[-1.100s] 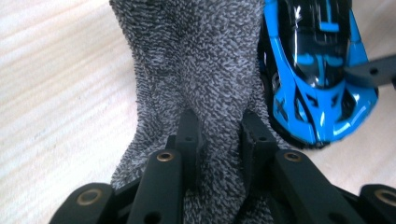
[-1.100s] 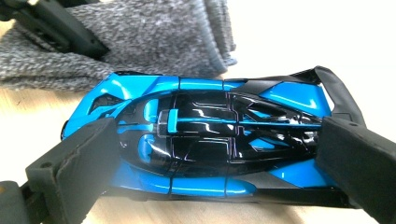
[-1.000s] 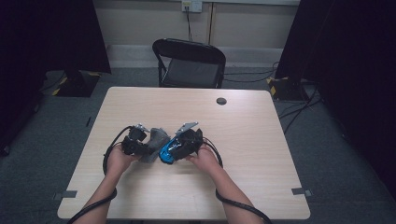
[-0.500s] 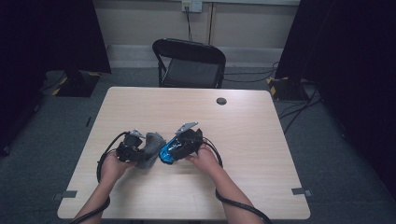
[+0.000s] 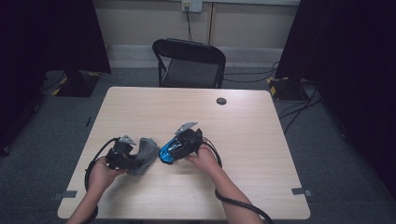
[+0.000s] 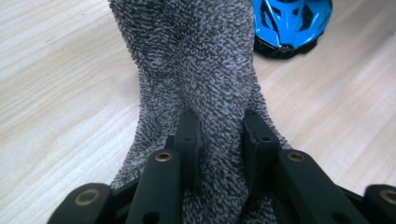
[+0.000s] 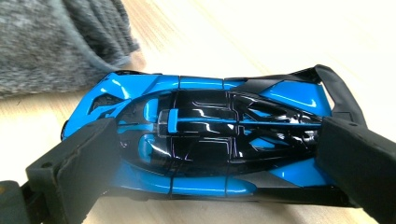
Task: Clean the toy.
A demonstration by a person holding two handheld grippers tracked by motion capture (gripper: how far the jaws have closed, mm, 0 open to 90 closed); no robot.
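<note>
Table [image 5: 261, 140], pale wood, carries the whole business near the person's edge, a black folding chair [image 5: 189, 63] standing behind its far side and a small dark disc [image 5: 221, 101] lying well apart from the work; the grey cloth [image 5: 144, 156], a nubbly towel, lies bunched between the two tools; since a second ago it has been drawn out leftward and toward the person along with the left gripper [image 5: 133, 158], so that a bare strip of table now shows between it and the car, where before they crowded together. That gripper is pinched tight on a fold of the cloth [image 6: 210, 84], fabric squeezed between its jaws. The blue toy car [image 7: 205, 135] sits on the table just beside the cloth; the right gripper [image 5: 167, 154] clamps it nose and tail, and has kept its place. Likely the cloth is being pulled clear, whether after a wipe or to uncover the car I cannot tell.
</note>
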